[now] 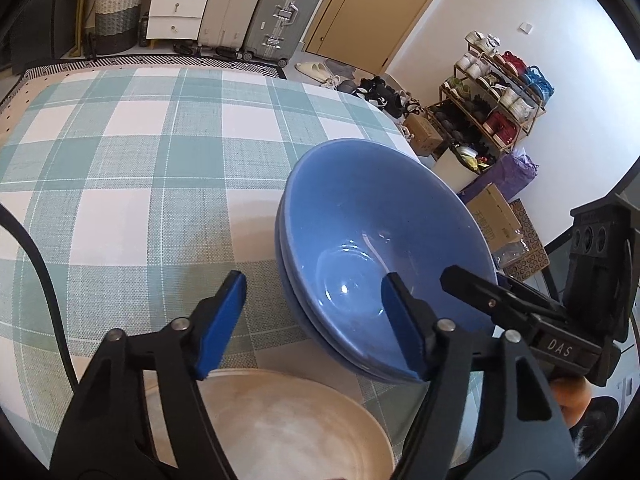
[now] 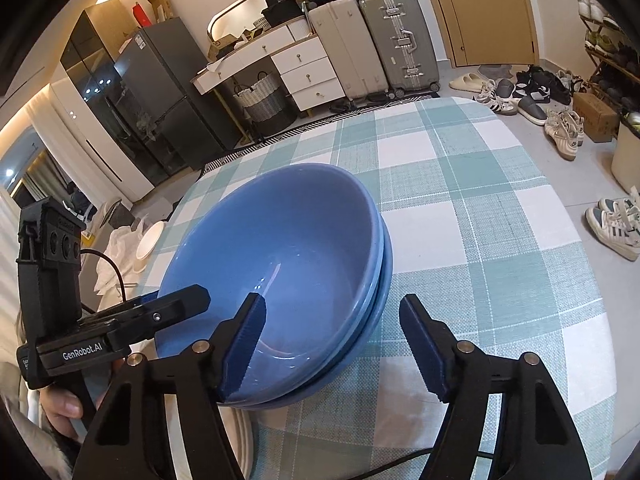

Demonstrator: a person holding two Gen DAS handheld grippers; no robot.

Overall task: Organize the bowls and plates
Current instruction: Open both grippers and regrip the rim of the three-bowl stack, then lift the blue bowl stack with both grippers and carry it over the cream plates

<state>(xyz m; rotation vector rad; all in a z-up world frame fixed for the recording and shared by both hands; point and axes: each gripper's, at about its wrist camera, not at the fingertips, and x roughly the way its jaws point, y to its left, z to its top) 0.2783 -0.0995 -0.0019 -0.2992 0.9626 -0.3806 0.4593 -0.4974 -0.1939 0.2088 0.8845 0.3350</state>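
Bowls, two blue ones nested together, are sitting on the checked surface, just beyond a cream plate at its near edge. The left gripper is straddling the stack's near rim, fingers partly apart and pressing nothing. The right gripper is straddling the opposite rim, fingers likewise parted, one inside the bowl, not clamping.
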